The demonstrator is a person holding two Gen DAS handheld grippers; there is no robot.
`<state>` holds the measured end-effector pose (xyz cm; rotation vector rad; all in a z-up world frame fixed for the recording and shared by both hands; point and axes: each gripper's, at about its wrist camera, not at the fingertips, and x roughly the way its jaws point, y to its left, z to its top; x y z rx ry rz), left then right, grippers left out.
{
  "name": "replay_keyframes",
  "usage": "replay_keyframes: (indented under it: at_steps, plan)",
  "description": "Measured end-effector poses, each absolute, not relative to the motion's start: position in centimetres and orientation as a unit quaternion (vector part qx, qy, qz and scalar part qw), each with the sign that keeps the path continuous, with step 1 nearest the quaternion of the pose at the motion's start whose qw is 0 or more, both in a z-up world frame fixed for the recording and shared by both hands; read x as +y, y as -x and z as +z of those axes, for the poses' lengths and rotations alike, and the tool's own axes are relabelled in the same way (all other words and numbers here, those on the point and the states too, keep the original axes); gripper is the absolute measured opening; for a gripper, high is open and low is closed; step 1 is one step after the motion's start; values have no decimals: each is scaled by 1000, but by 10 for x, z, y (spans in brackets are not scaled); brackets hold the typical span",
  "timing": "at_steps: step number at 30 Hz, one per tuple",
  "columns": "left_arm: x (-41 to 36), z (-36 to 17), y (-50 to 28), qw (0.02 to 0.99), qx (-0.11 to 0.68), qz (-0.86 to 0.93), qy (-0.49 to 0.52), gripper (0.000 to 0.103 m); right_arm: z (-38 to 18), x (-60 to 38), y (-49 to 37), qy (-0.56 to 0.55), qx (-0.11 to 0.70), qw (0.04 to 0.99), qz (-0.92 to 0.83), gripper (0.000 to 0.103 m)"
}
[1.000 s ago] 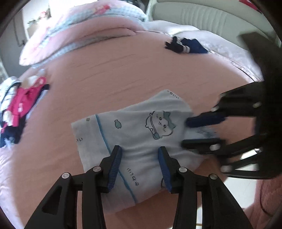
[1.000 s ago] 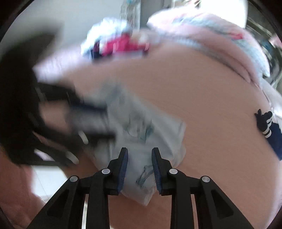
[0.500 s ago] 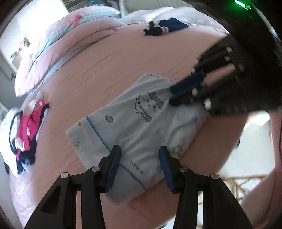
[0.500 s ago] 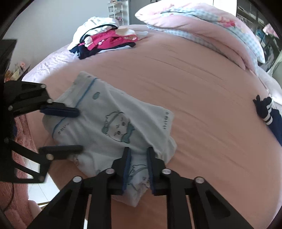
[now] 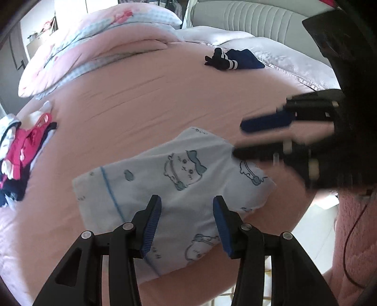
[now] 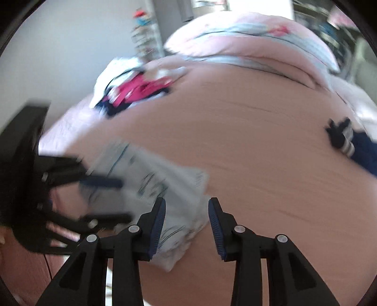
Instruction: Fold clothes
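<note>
A bed (image 5: 165, 94) covered by a pink sheet is seen to fill most of both views, with a grey padded headboard (image 5: 247, 21) at the upper right of the left wrist view. A pink quilt with a blue checked edge (image 5: 94, 42) is bunched at the upper left of that view and at the upper right of the right wrist view. The task garment, a folded pale blue garment printed with cartoon animals (image 5: 179, 188), is recorded lying flat on the sheet near the bed's edge, lower centre in the left wrist view and lower left of centre, blurred, in the right wrist view (image 6: 174, 193). A pile of unfolded clothes in pink, white and navy (image 5: 16, 150) is noted at the left edge of the left wrist view. A small navy item with white stripes (image 5: 233, 62) lies apart at the upper right. The left tongs (image 5: 187, 226) are held wide apart above the near part of the garment, nothing gripped. The right tongs (image 6: 187, 226) are likewise spread, empty, over the garment's near corner; in the left wrist view they appear blurred at centre right (image 5: 238, 138), one finger over the garment's right edge; contact cannot be told.
</note>
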<state>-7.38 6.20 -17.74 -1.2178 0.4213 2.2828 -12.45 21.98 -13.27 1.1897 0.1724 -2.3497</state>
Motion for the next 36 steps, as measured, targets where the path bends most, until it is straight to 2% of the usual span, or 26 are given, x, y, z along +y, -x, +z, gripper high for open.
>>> replay_keyframes:
  at_steps: [2, 9, 18, 19, 24, 26, 28, 32, 33, 36]
  plan:
    - [63, -185, 74, 255, 162, 842, 447, 43, -140, 207, 123, -444, 95, 261, -852, 37]
    - [61, -199, 84, 267, 200, 836, 435, 43, -180, 198, 150, -471, 105, 236, -843, 37]
    - [53, -197, 64, 288, 283, 812, 422, 43, -180, 201, 146, -473, 94, 214, -850, 42]
    - [51, -195, 63, 290, 282, 812, 422, 43, -176, 203, 143, -474, 91, 213, -850, 44]
    - [24, -167, 70, 272, 163, 853, 413, 43, -143, 226, 130, -447, 22, 228, -865, 43]
    - [22, -169, 79, 249, 176, 859, 410, 43, -128, 226, 116, -415, 29, 245, -876, 43]
    - [20, -172, 89, 226, 188, 865, 407, 43, -136, 207, 105, -415, 70, 263, -868, 43]
    - [26, -184, 113, 199, 225, 859, 414, 46, -177, 159, 98, -429, 202, 252, -843, 43]
    - [27, -185, 122, 203, 227, 857, 417, 47, -182, 158, 103, -435, 205, 241, -843, 43]
    - [14, -182, 117, 221, 198, 852, 432, 50, -181, 182, 122, -466, 135, 202, -851, 43]
